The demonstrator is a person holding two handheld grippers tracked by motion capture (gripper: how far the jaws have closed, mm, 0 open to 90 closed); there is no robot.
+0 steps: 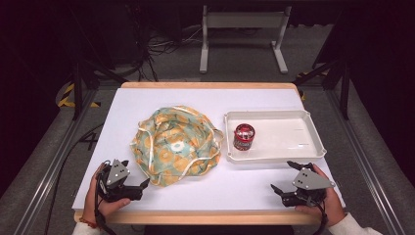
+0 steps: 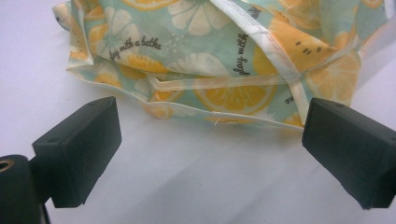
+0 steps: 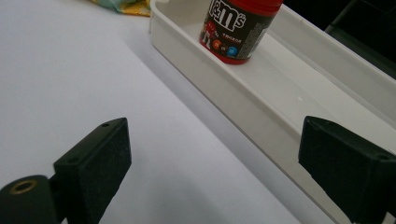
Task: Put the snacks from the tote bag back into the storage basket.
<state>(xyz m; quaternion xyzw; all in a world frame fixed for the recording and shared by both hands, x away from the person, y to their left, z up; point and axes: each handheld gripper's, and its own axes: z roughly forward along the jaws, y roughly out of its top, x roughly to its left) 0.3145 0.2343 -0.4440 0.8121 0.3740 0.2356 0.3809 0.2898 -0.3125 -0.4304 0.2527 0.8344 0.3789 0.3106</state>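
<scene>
A crumpled cloth bag printed with orange slices on pale green lies in the middle of the white table. Its near hem lies just beyond my left gripper, which stands open with nothing between its jaws. In the high view my left gripper sits at the bag's near left corner. A red candy tub stands upright in the left part of a white tray. My right gripper is open in front of the tray, and the tub shows beyond its jaws.
The white table board has bare room between the two grippers. The tray's near wall runs across the right gripper view. Beyond the table stand a white frame and black stands on the floor.
</scene>
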